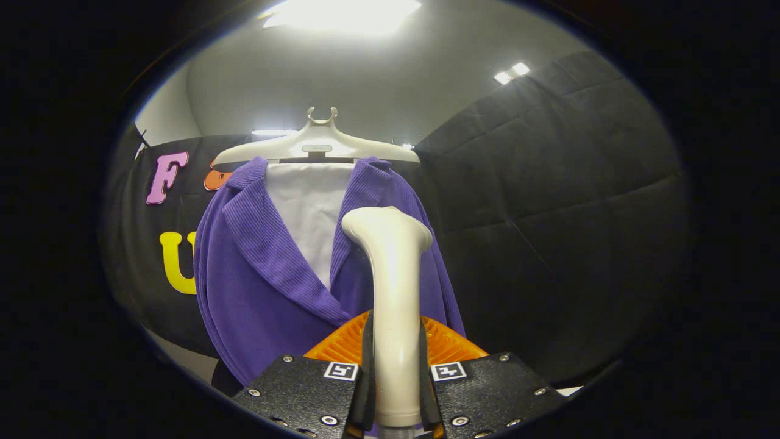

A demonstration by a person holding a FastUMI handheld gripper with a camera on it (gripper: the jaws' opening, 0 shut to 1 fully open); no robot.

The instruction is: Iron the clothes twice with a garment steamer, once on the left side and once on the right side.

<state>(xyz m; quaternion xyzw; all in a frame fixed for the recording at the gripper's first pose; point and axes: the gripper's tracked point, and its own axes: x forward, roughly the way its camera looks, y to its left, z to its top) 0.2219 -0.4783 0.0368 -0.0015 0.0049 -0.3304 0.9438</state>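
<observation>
A pale hanger is carrying the load, sitting upright at about twelve o'clock beyond the fingers. A purple jacket is hanging directly on it, shoulders draped over both arms and lapels falling open. A white panel is showing between the lapels, hanging beneath the hanger's centre.

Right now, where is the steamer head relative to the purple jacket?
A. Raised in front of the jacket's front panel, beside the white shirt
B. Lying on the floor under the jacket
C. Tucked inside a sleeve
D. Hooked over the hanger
A: the gripper has its jaws shut on the steamer, whose head stands up in front of the purple jacket, beside the white shirt, below the hanger.
</observation>
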